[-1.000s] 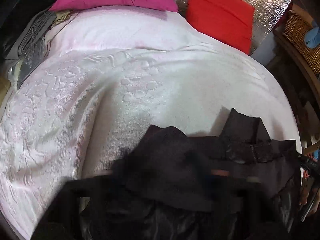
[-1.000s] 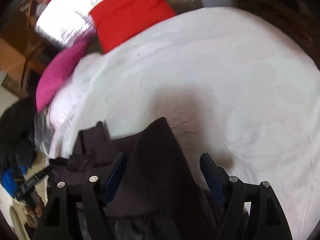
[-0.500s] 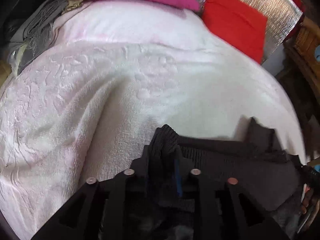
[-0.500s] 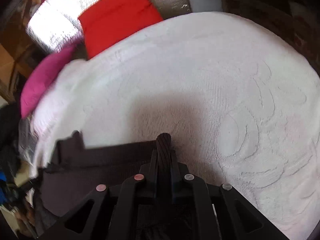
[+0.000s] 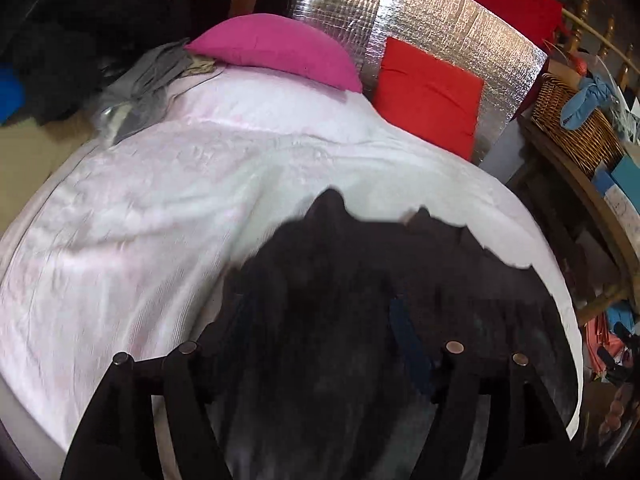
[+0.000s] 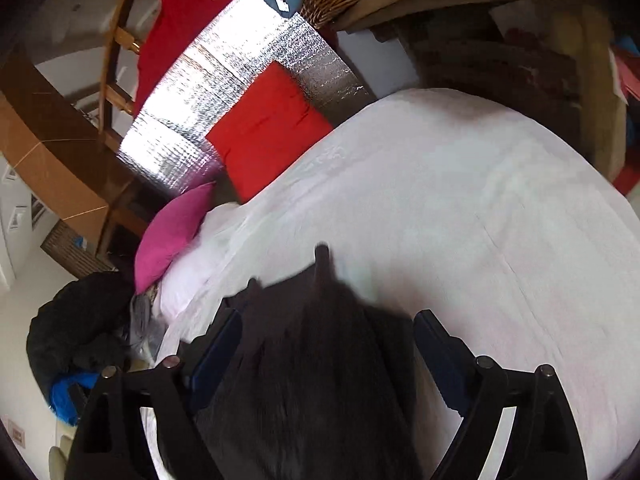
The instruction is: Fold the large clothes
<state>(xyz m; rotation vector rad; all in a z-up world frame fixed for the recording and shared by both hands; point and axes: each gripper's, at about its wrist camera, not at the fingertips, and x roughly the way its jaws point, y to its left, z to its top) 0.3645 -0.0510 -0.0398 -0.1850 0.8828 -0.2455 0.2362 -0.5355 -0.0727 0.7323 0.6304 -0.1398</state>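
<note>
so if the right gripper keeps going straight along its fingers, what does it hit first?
The dark garment lying between the open fingers of the right gripper. Its bunched tip pokes up just ahead. Beyond that comes the white bedspread. Depth is hard to judge through the fisheye and motion blur.

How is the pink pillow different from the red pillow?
The pink pillow is rounded and puffy, while the red pillow is flat and square. The pink pillow lies down on the white bed cover; the red pillow stands up against the shiny silver panel. Both sit at the far end of the bed, side by side.
</note>
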